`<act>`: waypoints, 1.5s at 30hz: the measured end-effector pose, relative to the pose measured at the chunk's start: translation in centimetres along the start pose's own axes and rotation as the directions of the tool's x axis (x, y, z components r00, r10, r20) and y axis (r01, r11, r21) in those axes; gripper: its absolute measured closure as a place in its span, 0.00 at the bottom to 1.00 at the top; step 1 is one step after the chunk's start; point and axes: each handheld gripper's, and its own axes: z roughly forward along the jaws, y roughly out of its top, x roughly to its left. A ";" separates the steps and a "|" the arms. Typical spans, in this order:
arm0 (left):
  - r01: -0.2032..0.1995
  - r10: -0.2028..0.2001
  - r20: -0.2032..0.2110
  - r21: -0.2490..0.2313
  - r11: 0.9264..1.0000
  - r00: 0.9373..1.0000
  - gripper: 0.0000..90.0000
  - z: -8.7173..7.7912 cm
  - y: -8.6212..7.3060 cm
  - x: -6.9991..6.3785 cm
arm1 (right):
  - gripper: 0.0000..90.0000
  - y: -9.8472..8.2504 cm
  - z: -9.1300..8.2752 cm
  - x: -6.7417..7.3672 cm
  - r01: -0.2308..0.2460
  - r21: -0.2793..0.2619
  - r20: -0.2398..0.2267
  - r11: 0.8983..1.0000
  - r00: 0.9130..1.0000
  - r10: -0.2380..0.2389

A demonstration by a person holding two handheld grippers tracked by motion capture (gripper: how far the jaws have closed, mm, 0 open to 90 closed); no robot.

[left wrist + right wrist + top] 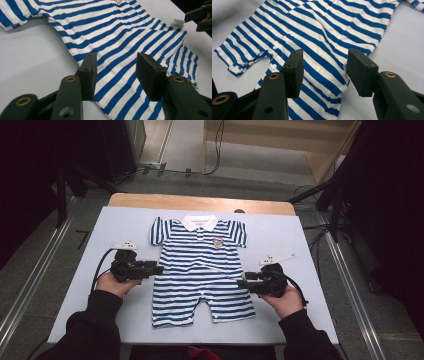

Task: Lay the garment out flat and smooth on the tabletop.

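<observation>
High view: romper (202, 270) flat mid-table (125, 225). Left gripper (159, 269), right gripper (241, 282) both open at waist edges. Pinch only top layer, lift together evenly.

Chest badge on romper (202, 267), centre of high view: too small to read. Left gripper view: romper cut by top and bottom edges; collar and far sleeve out of frame; badge clipped at top edge; white tag (177, 23), upper right, print illegible. Right gripper view: romper cut by top and bottom edges. High view: table (125, 225) near edge partly covered by dark sleeves (95, 330), lower corners.
</observation>
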 end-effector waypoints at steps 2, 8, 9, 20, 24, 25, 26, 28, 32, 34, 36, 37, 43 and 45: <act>-0.013 0.013 -0.027 -0.004 1.000 1.000 0.50 0.1 0.0 0.1 | 0.49 0.1 0.3 -0.1 0.002 0.003 -0.006 1.000 1.000 -0.002; -0.005 0.003 -0.125 -0.020 1.000 0.992 0.46 0.3 1.2 1.8 | 0.48 0.4 0.8 -0.6 0.003 -0.003 -0.011 1.000 1.000 -0.003; 0.003 -0.006 -0.138 -0.023 1.000 0.990 0.46 0.3 1.5 2.3 | 0.48 0.5 0.8 -0.7 0.002 -0.005 -0.011 1.000 1.000 -0.002; 0.090 -0.098 -0.224 -0.048 0.995 0.970 0.44 1.6 4.9 7.8 | 0.45 0.9 1.1 -0.9 0.005 -0.014 -0.015 1.000 1.000 -0.005; 0.083 -0.092 -0.252 -0.049 0.995 0.963 0.42 2.2 6.2 8.9 | 0.45 0.9 1.2 -0.6 0.008 -0.009 -0.020 1.000 1.000 -0.008; 0.077 -0.088 -0.262 -0.049 0.996 0.961 0.42 2.3 6.6 9.1 | 0.45 0.9 1.2 -0.6 0.010 -0.008 -0.020 1.000 1.000 -0.010; 0.076 -0.086 -0.267 -0.049 0.996 0.960 0.42 2.5 6.9 9.2 | 0.45 0.8 1.2 -0.5 0.010 -0.006 -0.020 1.000 1.000 -0.010; 0.064 -0.076 -0.275 -0.051 0.997 0.958 0.40 2.9 7.4 9.6 | 0.45 0.7 1.2 -0.6 0.008 -0.006 -0.023 1.000 1.000 -0.008; 0.081 -0.090 -0.304 -0.042 0.996 0.948 0.40 3.8 8.4 10.6 | 0.45 0.5 1.2 -0.6 0.004 -0.002 -0.024 1.000 1.000 -0.004; 0.091 -0.096 -0.311 -0.032 0.995 0.945 0.40 4.4 8.7 11.0 | 0.45 0.5 1.2 -0.5 0.004 -0.002 -0.025 1.000 1.000 -0.004; 0.101 -0.113 -0.319 -0.054 0.993 0.941 0.40 5.0 8.8 11.3 | 0.45 0.4 1.2 -0.5 0.001 -0.001 -0.027 1.000 1.000 -0.001; 0.104 -0.118 -0.320 -0.061 0.993 0.940 0.42 5.3 8.8 11.4 | 0.45 0.4 1.2 -0.5 0.002 -0.002 -0.027 1.000 1.000 -0.002; 0.118 -0.113 -0.343 -0.006 0.993 0.933 0.70 7.4 8.6 11.5 | 0.45 0.3 1.1 -0.7 -0.004 -0.004 -0.028 1.000 1.000 0.004; 0.104 -0.099 -0.348 -0.004 0.995 0.932 0.87 7.8 8.8 11.0 | 0.45 0.3 1.1 -0.8 -0.006 -0.006 -0.029 1.000 1.000 0.006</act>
